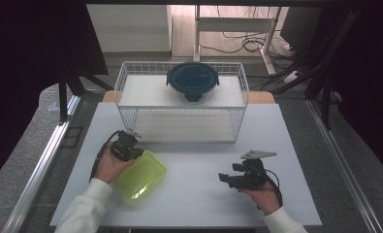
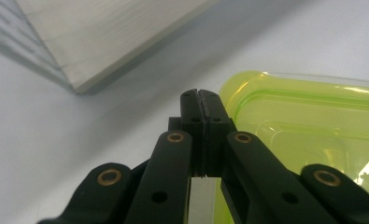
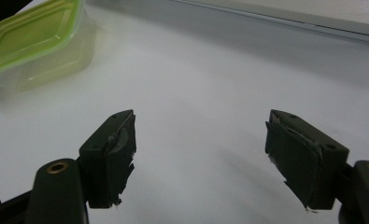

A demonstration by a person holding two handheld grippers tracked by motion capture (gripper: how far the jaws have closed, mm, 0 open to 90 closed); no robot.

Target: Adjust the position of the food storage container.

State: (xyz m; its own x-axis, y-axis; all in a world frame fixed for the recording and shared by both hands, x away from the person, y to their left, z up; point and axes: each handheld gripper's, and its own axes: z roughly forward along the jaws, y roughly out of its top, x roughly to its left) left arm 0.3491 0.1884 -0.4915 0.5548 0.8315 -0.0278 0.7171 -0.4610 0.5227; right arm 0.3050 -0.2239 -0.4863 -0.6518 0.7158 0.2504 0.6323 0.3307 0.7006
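On the white counter (image 1: 199, 194), the right gripper (image 1: 224, 178) rests with jaws spread wide and nothing between them. The left gripper (image 1: 135, 154) has its jaws pressed fully together at the near-left edge of the translucent yellow-green rectangular plastic container (image 1: 141, 174); whether they pinch its rim I cannot tell. Farther back stands a white wire basket rack (image 1: 131, 77) bearing a dark-lidded round glass container (image 1: 193, 80).

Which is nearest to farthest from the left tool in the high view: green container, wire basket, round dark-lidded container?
From the left tool:
1. Green container, right beside it, at the table's near left.
2. Wire basket, just beyond, mid-table.
3. Round dark-lidded container, farthest, on the basket's upper shelf.
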